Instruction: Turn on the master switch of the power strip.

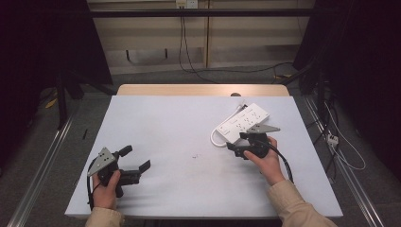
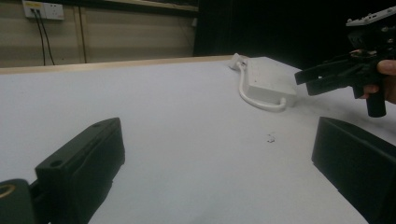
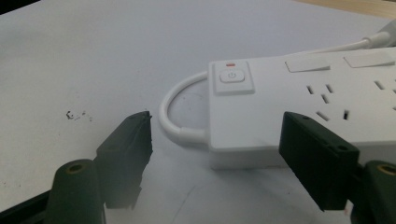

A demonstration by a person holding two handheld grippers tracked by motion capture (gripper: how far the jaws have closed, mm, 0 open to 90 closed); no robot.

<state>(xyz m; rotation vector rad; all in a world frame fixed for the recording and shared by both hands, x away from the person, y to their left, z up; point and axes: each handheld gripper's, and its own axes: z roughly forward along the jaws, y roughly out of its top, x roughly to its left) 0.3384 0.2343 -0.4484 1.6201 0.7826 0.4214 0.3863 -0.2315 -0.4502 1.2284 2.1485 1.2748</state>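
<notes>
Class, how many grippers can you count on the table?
2: the left gripper near the table's front left, jaws open; the right gripper at the right, open beside the white power strip.

Dim room, beige wall (image 1: 246, 38), apparently grey floor (image 1: 47, 142).

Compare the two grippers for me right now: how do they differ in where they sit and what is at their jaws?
The left gripper sits near the table's front left over bare surface, while the right gripper sits at the near end of the white power strip. Nothing lies between the left gripper's jaws; the right gripper's jaws frame the strip's switch end without pressing on it. Both stand open, each held in one hand.
</notes>
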